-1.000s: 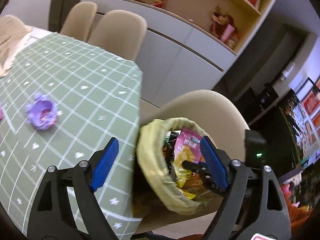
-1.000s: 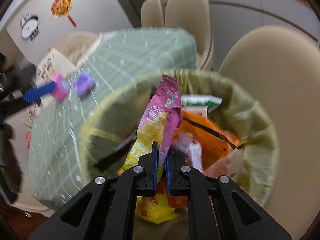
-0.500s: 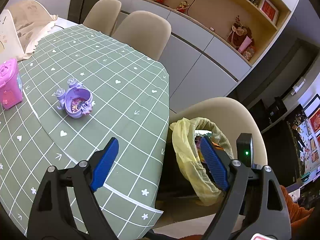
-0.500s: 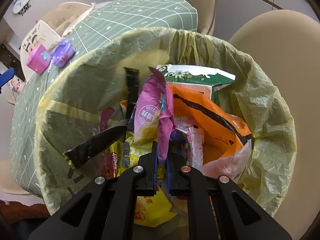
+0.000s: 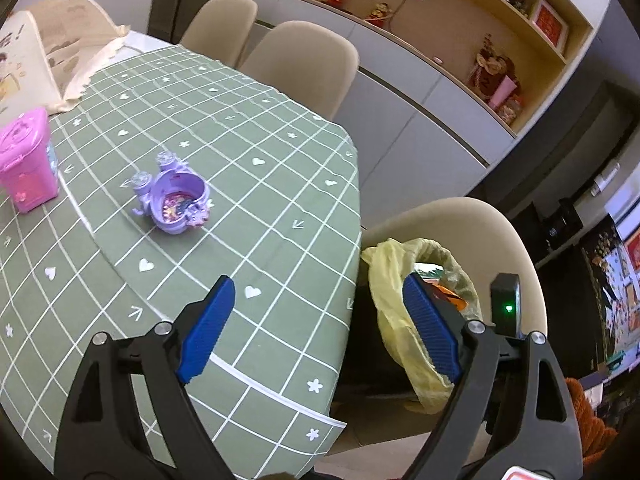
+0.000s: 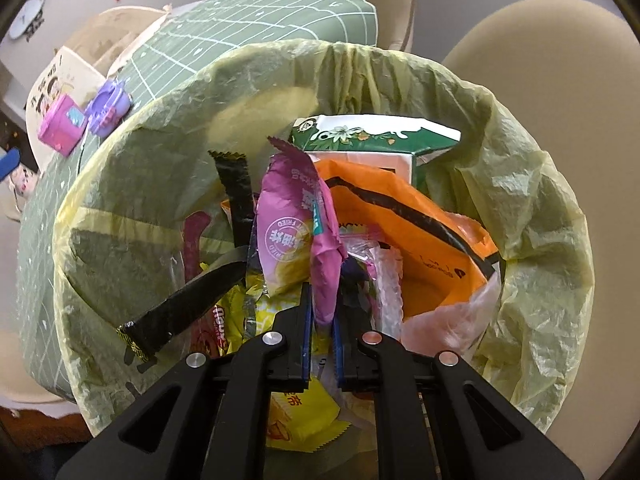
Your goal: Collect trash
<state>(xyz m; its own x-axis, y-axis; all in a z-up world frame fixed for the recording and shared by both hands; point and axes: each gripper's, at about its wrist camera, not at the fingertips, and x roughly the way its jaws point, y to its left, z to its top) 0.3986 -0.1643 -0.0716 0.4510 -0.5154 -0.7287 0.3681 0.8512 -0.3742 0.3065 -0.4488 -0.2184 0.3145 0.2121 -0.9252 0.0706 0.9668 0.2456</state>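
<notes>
from your right wrist you look straight down into the bin (image 6: 532,208), lined with a yellow bag and standing in front of a beige chair (image 6: 552,48); inside it you see a green carton (image 6: 376,136), an orange bag (image 6: 404,216), a black wrapper (image 6: 236,196) and a yellow packet (image 6: 304,420), none of which the left view makes out. your right gripper (image 6: 322,332) has its jaws nearly closed on the lower end of the pink wrapper (image 6: 296,232), which stands up from between the blue pads, inside the bin's rim and above the other trash. from your left wrist you see what the right view only shows small at its edge: the counter (image 5: 248,184) under a green checked cloth, with a purple toy (image 5: 176,204) near the middle and a pink box (image 5: 28,164) at the left edge, well apart from each other. there the bin (image 5: 396,320) shows only as a side-on sliver of yellow bag just past the counter's edge, partly behind the right-hand pad. your left gripper (image 5: 316,332) has its jaws spread wide and they have just been opening further, with nothing between them; it hangs over the counter's near edge, with the bin beside its right pad. the pink wrapper does not show in the left view.
</notes>
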